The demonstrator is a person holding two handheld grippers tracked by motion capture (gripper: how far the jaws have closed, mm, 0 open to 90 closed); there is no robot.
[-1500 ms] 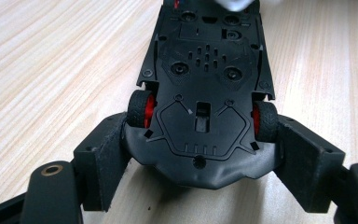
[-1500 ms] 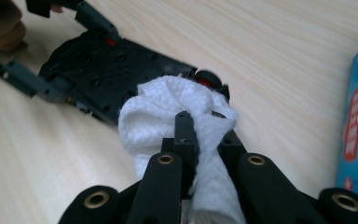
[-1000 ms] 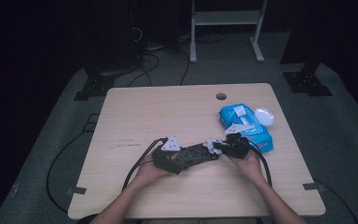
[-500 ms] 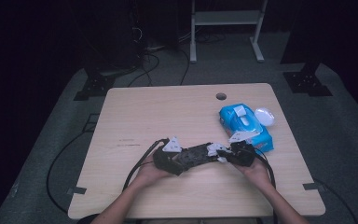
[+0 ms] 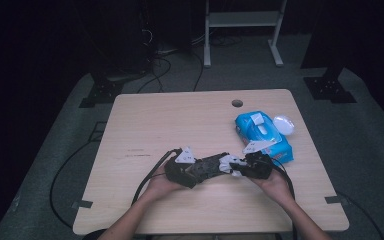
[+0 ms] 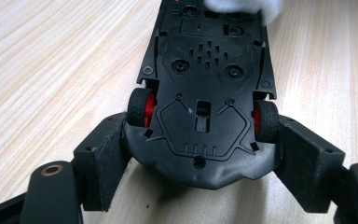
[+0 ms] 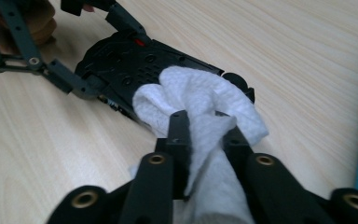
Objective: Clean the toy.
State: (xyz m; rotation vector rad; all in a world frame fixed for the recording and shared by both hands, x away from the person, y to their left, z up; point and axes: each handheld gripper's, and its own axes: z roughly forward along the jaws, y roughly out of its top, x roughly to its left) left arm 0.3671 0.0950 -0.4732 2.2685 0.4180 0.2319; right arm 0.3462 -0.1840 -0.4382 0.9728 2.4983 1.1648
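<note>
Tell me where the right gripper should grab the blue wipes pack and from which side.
Take the blue wipes pack across its narrow width, near the middle, coming straight down from above. It lies flat on the table with both long sides free, so the fingers probably fit there. Its open white flap sits towards the far end, so stay nearer than that.

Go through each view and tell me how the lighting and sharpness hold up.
High view: dim, room behind nearly black, only the table lit; soft detail. Left gripper view: bright and even, the toy car underside crisp, the wipe blown out white at the top edge. Right gripper view: the wipe sharp, near fingers slightly soft.
</note>
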